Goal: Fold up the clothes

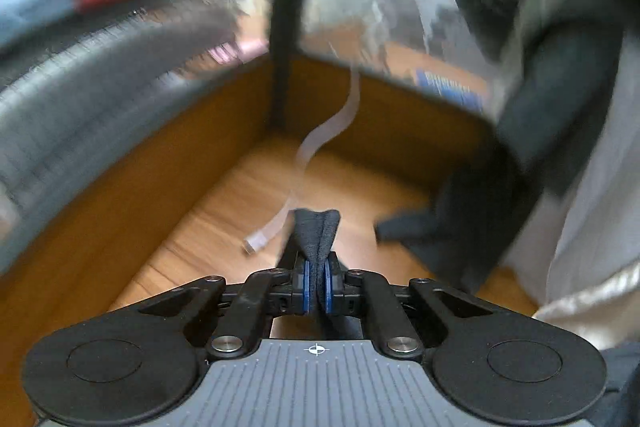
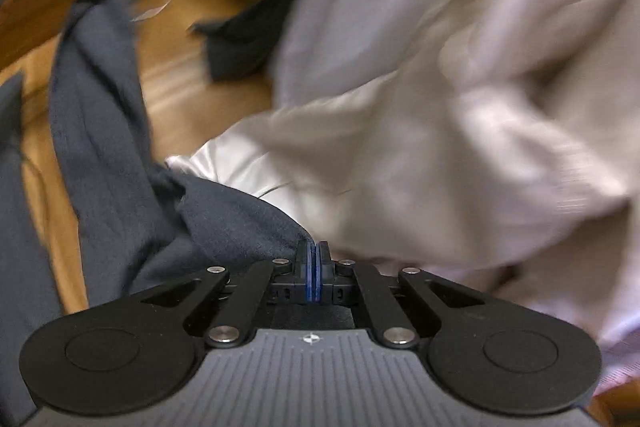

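Note:
My left gripper (image 1: pixel 317 281) is shut on a pinched fold of a dark navy garment (image 1: pixel 318 231), held above the wooden floor. My right gripper (image 2: pixel 313 277) is shut on another edge of the same navy garment (image 2: pixel 224 219), which drapes away to the left and up in the right wrist view. A pale white garment pile (image 2: pixel 460 87) lies just beyond and right of the right gripper; it also shows at the right edge of the left wrist view (image 1: pixel 592 211). Both views are motion blurred.
Wooden floor (image 1: pixel 248 211) with a brown wooden border wall (image 1: pixel 132 163). A white ribbon cable (image 1: pixel 316 143) lies on the floor. A black post (image 1: pixel 286 27) stands in the corner. A dark cloth heap (image 1: pixel 460 227) lies at right. Grey ribbed object (image 1: pixel 72 87) at left.

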A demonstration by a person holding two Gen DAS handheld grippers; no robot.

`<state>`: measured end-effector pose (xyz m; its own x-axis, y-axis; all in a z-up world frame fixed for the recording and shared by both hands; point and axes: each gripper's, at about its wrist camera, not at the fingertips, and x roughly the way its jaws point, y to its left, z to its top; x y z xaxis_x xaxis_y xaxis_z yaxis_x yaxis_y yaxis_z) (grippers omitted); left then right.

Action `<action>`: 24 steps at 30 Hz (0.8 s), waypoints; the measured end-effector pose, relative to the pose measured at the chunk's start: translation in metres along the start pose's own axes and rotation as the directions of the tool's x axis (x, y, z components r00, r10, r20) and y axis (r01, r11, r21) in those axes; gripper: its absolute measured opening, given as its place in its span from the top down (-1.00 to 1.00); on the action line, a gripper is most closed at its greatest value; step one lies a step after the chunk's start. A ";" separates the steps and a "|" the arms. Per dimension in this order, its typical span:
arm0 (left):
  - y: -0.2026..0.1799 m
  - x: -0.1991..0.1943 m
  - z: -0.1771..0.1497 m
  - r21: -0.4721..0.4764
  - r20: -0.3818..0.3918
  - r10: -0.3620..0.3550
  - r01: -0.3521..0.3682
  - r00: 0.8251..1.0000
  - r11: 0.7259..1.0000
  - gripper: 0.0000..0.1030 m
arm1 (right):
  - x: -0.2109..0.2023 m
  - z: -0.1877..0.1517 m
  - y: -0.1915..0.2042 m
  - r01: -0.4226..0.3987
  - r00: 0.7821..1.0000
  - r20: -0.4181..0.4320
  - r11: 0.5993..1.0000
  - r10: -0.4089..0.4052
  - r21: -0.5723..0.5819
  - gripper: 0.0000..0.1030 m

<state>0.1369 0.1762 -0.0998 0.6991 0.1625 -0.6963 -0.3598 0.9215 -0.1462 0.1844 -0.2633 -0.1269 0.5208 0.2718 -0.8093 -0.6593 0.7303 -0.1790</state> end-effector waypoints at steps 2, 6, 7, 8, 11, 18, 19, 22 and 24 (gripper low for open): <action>0.017 -0.005 0.005 -0.035 0.006 0.007 -0.007 1.000 0.999 0.82 | -0.008 0.002 -0.007 0.034 0.999 0.022 0.999 -0.035 0.041 0.95; 0.042 0.014 -0.003 -0.075 -0.040 0.035 -0.038 0.999 0.996 0.82 | -0.010 0.001 -0.005 0.065 0.998 0.014 0.995 -0.066 0.079 0.48; 0.048 0.022 -0.005 -0.097 -0.057 0.032 -0.038 0.998 0.995 0.82 | -0.011 -0.001 -0.003 0.061 0.998 0.008 0.995 -0.062 0.084 0.41; 0.053 0.031 -0.008 -0.116 -0.072 0.033 -0.041 0.997 0.992 0.82 | -0.012 -0.002 -0.002 0.058 0.998 0.002 0.994 -0.058 0.089 0.40; 0.057 0.055 -0.020 -0.125 -0.123 0.039 -0.055 0.992 0.991 0.81 | -0.020 -0.012 0.002 0.062 0.998 -0.024 0.992 -0.059 0.107 0.35; 0.054 0.065 -0.037 -0.134 -0.151 0.061 -0.082 0.987 0.988 0.18 | -0.065 -0.065 0.002 0.122 0.988 -0.114 0.969 -0.099 0.213 0.28; 0.053 0.062 -0.037 -0.133 -0.139 0.057 -0.075 0.989 0.988 -0.05 | -0.071 -0.075 0.003 0.134 0.986 -0.124 0.964 -0.107 0.228 0.28; 0.048 0.049 -0.039 -0.124 -0.114 0.018 -0.033 0.993 0.992 -0.23 | -0.085 -0.105 0.007 0.164 0.980 -0.155 0.946 -0.124 0.280 0.28; 0.043 0.042 -0.042 -0.119 -0.116 -0.011 -0.003 0.993 0.993 -0.29 | -0.091 -0.124 0.011 0.187 0.975 -0.174 0.931 -0.137 0.313 0.28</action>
<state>0.1248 0.2074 -0.1643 0.6269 0.1102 -0.7712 -0.4327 0.8725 -0.2270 0.0628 -0.3577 -0.1244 0.5037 0.0557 -0.8621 -0.3467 0.9271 -0.1427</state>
